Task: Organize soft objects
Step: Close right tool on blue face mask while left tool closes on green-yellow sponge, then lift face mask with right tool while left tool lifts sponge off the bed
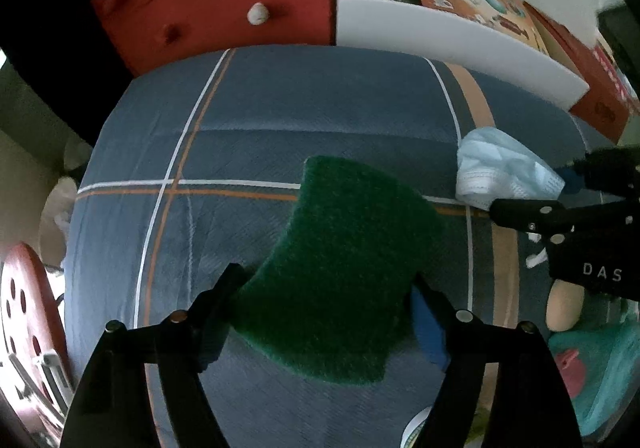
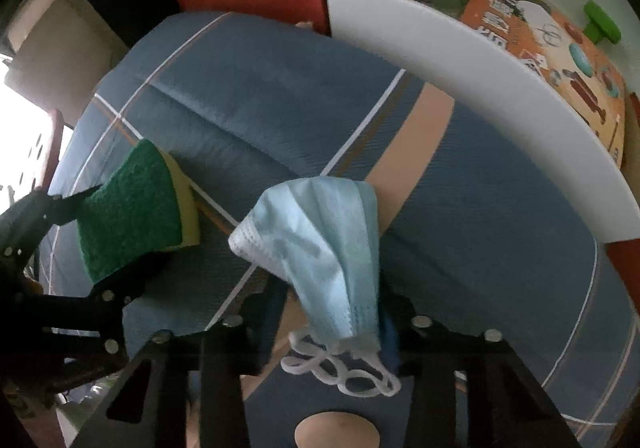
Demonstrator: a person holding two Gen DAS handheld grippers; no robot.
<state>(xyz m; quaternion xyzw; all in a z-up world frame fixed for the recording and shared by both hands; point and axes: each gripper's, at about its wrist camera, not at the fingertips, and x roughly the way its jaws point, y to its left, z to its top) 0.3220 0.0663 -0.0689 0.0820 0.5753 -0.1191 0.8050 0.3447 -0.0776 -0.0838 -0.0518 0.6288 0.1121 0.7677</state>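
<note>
On the blue plaid cushion [image 1: 280, 120], the left gripper [image 1: 324, 300] is clamping the green-and-yellow scouring sponge [image 1: 340, 268] while the right gripper [image 2: 332, 312] is pinching the pale-blue pleated face mask [image 2: 320, 244] (neither yet sorted).

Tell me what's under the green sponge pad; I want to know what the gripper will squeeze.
Under the sponge's green pad sits a yellow foam layer, showing along its right edge in the right wrist view. It lies on the blue striped cloth. The cloth directly beneath is covered.

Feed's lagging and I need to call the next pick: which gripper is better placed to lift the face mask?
Right. The right gripper already has the face mask between its fingers, while the left gripper is occupied around the green sponge.
</note>
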